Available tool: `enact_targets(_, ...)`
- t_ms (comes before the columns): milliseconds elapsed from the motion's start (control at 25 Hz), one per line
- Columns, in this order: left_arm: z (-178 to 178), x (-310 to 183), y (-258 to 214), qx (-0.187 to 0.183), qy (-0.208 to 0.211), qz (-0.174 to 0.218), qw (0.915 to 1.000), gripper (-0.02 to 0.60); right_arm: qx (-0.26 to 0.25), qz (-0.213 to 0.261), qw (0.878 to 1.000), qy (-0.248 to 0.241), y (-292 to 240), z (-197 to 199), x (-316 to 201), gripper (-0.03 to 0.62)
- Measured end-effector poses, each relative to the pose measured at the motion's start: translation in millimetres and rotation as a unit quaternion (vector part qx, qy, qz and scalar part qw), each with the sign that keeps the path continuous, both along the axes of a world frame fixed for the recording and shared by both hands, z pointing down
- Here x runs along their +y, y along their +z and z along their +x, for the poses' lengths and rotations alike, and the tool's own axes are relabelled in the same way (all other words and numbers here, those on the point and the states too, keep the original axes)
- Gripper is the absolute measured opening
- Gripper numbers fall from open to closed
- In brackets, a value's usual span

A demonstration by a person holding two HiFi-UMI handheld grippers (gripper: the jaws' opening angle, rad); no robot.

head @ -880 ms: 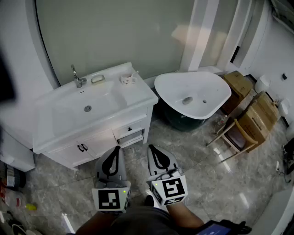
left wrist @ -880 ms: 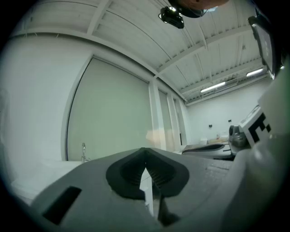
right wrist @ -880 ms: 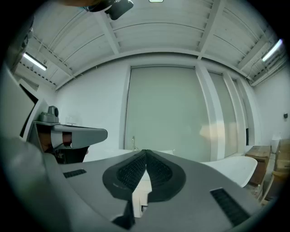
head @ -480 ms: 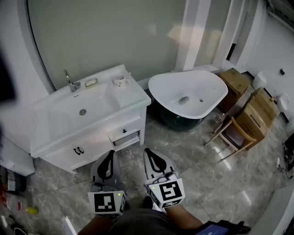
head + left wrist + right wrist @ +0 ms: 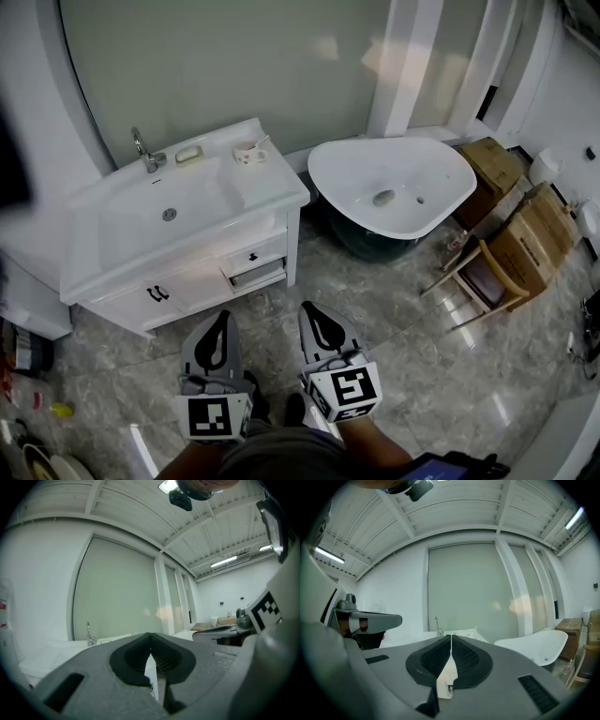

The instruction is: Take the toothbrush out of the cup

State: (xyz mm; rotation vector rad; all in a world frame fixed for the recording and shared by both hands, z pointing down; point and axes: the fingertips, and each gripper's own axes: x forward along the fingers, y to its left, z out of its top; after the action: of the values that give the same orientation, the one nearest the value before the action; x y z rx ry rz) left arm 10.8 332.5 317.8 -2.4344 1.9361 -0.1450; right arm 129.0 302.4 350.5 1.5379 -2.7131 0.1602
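Note:
A low white cup [image 5: 247, 153] stands on the back right corner of the white vanity [image 5: 272, 202], and a toothbrush [image 5: 262, 142] leans out of it to the right. Both grippers are far from it, held side by side over the floor in front of the vanity. My left gripper [image 5: 222, 318] is shut with nothing between its jaws, and its tips meet in the left gripper view [image 5: 150, 635]. My right gripper [image 5: 312, 307] is also shut and empty [image 5: 451, 636]. Both point level towards the vanity.
A faucet [image 5: 142, 150] and a soap dish [image 5: 188, 154] sit behind the sink basin [image 5: 169, 214]. A white bathtub [image 5: 389, 187] stands right of the vanity. Cardboard boxes [image 5: 494, 167] and a wooden chair [image 5: 480, 274] are at the right, with clutter [image 5: 37, 403] on the floor at left.
The head view has shifted, so the vanity sits a little further left and higher in the picture. Both grippers stay shut, side by side, slightly lower in view.

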Motion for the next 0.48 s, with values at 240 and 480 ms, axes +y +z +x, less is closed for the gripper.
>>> enact_targets(240, -16.8, -22.8, 15.1, 0.006, -0.008, -0.005, 0.9999, 0.011, 0.03, -0.04, 0.999, -0.007, 17.8, -12.4, -19.4, 0.015)
enact_targets(480, -43.1, -70.9, 19.7, 0.014, -0.003, -0.009, 0.9999, 0.011, 0.019, -0.017, 1.0, -0.004, 19.6, -39.9, -66.3, 0.015)
